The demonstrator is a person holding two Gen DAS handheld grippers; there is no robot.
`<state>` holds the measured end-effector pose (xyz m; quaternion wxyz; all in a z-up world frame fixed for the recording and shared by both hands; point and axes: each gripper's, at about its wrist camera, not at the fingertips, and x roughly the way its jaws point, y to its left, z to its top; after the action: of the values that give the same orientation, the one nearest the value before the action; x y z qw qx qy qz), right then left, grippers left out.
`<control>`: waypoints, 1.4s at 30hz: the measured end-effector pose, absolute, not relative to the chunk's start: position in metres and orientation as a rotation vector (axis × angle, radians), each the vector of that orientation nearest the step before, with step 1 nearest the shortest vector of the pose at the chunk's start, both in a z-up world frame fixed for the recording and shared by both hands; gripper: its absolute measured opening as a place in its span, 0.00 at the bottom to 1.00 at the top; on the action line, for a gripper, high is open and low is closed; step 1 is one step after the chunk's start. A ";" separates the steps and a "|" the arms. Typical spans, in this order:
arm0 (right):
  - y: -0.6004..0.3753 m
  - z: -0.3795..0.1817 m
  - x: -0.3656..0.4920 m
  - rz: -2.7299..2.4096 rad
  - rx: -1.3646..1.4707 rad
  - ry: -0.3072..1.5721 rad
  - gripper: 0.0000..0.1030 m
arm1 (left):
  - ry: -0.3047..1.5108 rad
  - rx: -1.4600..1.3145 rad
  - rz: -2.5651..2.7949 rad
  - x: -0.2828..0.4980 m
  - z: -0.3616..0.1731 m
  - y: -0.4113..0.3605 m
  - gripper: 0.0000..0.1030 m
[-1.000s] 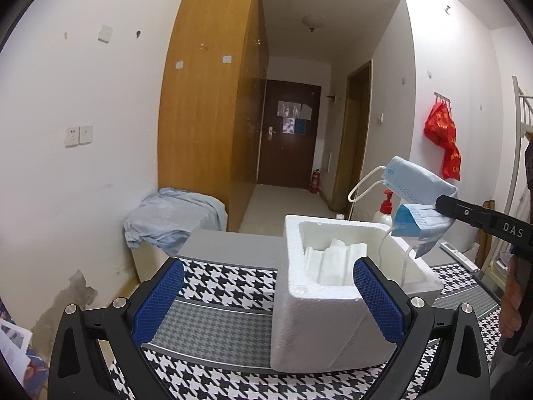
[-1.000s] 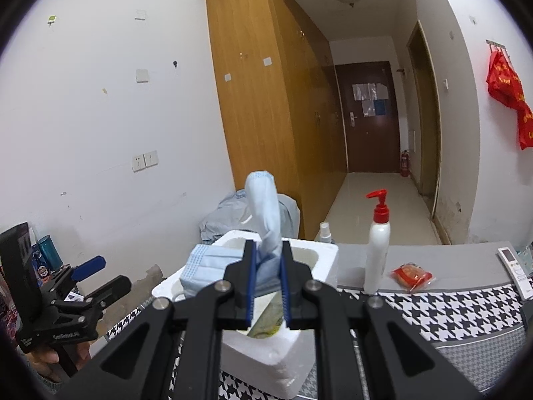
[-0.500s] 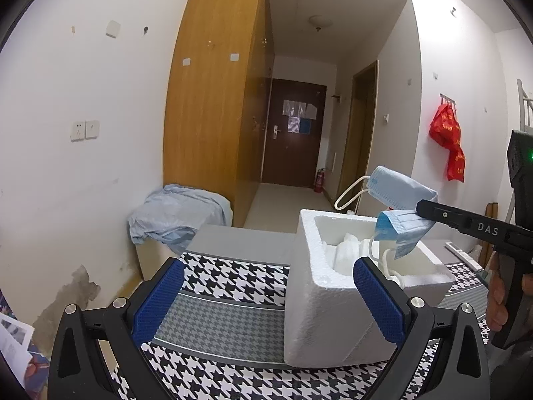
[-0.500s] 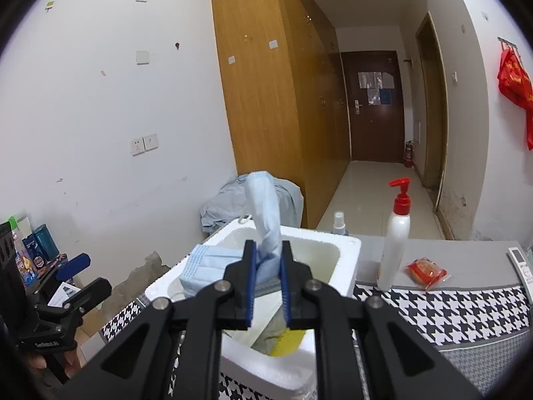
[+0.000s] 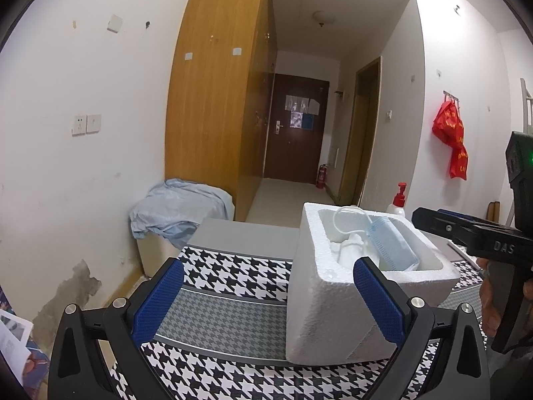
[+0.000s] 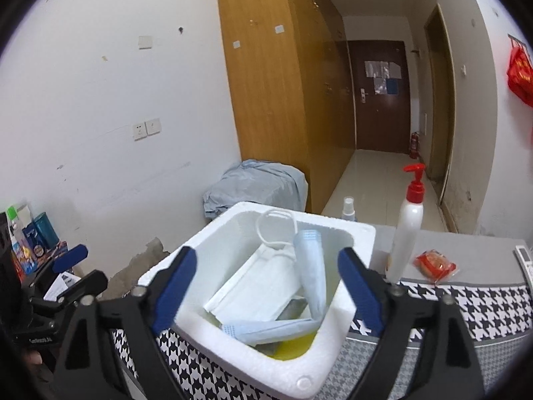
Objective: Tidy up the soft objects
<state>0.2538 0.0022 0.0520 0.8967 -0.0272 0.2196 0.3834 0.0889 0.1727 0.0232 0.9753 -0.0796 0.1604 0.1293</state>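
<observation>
mask in the box

right gripper [image 6: 266,286] hangs over the foam box [image 6: 206,333] on the tabletop [image 5: 230,320], fingers [image 6: 175,286] opening with nothing between them. blue mask [image 6: 311,273] lies inside on white masks [image 6: 263,290]. left gripper [image 5: 266,300] fingers stand wide, empty.

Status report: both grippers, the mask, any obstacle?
Right gripper opening, nothing between pads. Left gripper open, empty. Blue mask lies in foam box. No obstacle seen.
</observation>
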 end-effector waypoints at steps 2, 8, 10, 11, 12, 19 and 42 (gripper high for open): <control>0.001 0.054 0.250 0.800 -0.060 0.443 0.93 | 0.323 -0.162 0.262 0.088 0.024 0.172 0.99; -0.014 0.057 0.245 0.788 -0.043 0.421 0.94 | 0.317 -0.157 0.232 0.088 0.027 0.161 0.99; -0.022 0.057 0.243 0.781 -0.034 0.418 0.94 | 0.316 -0.151 0.221 0.089 0.029 0.155 0.99; -0.027 0.057 0.242 0.776 -0.029 0.415 0.94 | 0.319 -0.150 0.213 0.090 0.030 0.152 0.99; -0.032 0.057 0.241 0.766 -0.023 0.412 0.95 | 0.319 -0.150 0.209 0.091 0.031 0.150 0.99; -0.064 0.061 0.233 0.745 0.031 0.396 1.00 | 0.305 -0.135 0.168 0.089 0.040 0.125 0.99; -0.148 0.059 0.191 0.599 0.085 0.323 1.00 | 0.260 -0.105 0.050 0.085 0.058 0.051 0.99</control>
<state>0.1908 -0.1481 0.0588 0.9418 0.0418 0.1583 0.2936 0.0851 0.0507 0.0578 0.9899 -0.0522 0.1297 0.0250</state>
